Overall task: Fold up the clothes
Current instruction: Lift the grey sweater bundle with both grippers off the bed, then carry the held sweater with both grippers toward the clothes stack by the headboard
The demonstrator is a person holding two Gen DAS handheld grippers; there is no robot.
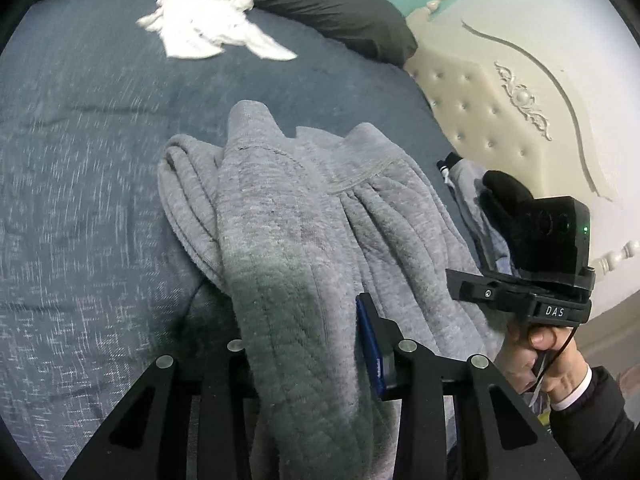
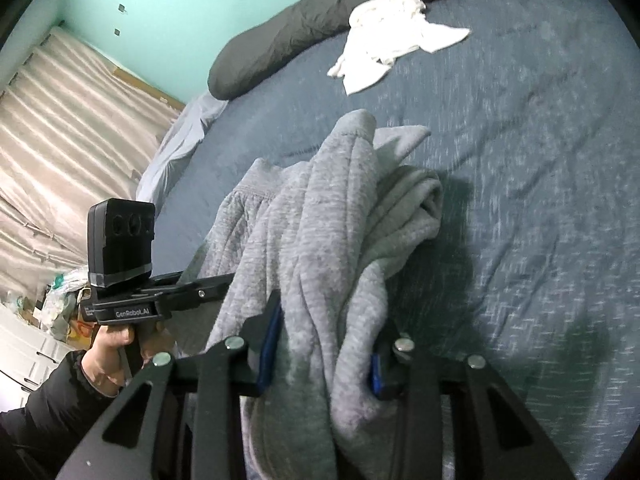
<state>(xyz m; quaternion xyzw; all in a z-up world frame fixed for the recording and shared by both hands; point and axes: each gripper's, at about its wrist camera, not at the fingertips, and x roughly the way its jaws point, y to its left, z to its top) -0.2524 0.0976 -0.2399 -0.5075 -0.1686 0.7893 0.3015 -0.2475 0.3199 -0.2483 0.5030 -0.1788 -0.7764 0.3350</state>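
1. the left tongs (image 1: pixel 308 356) are clamping a thick bunch of the grey sweatshirt (image 1: pixel 288 208), and the right tongs (image 2: pixel 324 356) are pinching another bunch of it; two grips likely so the cloth is hanging between them and can be spread.
2. the grey sweatshirt is draping forward from both grips, its far end lying crumpled on the bed (image 1: pixel 80 160), so a fold is probably only starting.
3. the left view is showing the right hand (image 1: pixel 548 352) beside a padded headboard (image 1: pixel 500 112), and some darker clothing just past the sweatshirt.
4. the right view is showing the left hand (image 2: pixel 116 344), a curtain (image 2: pixel 60 120) and clutter instead.
5. farthest off, a white garment (image 2: pixel 392 32) is waiting near a dark bolster (image 2: pixel 280 32).
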